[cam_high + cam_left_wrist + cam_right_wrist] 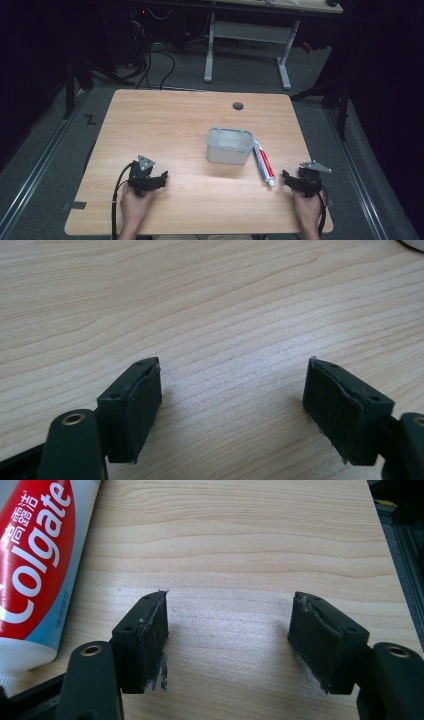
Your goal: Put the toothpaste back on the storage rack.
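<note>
One toothpaste tube (263, 164), one grey tub (229, 145), two grippers.
The tube lies just beside the right gripper (289, 179), untouched; the left gripper (159, 179) sits well apart; both have jaws spread, empty.

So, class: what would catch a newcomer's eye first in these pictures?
The red and white Colgate tube lies flat on the table, right beside the grey bin at the middle. Nearer the front edge, a hand rests on the table at each side with black tongs, left tongs and right tongs, both open and empty, the right ones close to the tube's cap.
</note>
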Demonstrator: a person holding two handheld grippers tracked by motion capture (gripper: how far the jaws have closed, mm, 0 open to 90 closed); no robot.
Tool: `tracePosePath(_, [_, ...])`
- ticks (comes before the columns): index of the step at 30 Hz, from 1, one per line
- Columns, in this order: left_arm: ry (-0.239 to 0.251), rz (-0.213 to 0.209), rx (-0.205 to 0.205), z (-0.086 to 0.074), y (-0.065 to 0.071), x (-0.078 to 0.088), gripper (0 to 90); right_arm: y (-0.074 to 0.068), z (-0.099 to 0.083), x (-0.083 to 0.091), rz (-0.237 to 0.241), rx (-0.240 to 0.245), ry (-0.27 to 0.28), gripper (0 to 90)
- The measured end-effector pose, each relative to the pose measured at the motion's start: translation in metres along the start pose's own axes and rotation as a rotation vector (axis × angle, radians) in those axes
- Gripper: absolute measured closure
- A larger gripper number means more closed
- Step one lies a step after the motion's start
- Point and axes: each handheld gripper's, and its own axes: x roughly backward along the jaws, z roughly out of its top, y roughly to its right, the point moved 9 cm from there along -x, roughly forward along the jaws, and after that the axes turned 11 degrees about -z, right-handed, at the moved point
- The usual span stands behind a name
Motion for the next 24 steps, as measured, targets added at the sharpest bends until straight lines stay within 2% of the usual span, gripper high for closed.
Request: tracePosePath(24, [-0.004,-0.001,-0.003,-0.0004,0.0001,0.0004,23.4,-0.0027,-0.0005,0.0009,0.012,0.007,-0.012,30.6])
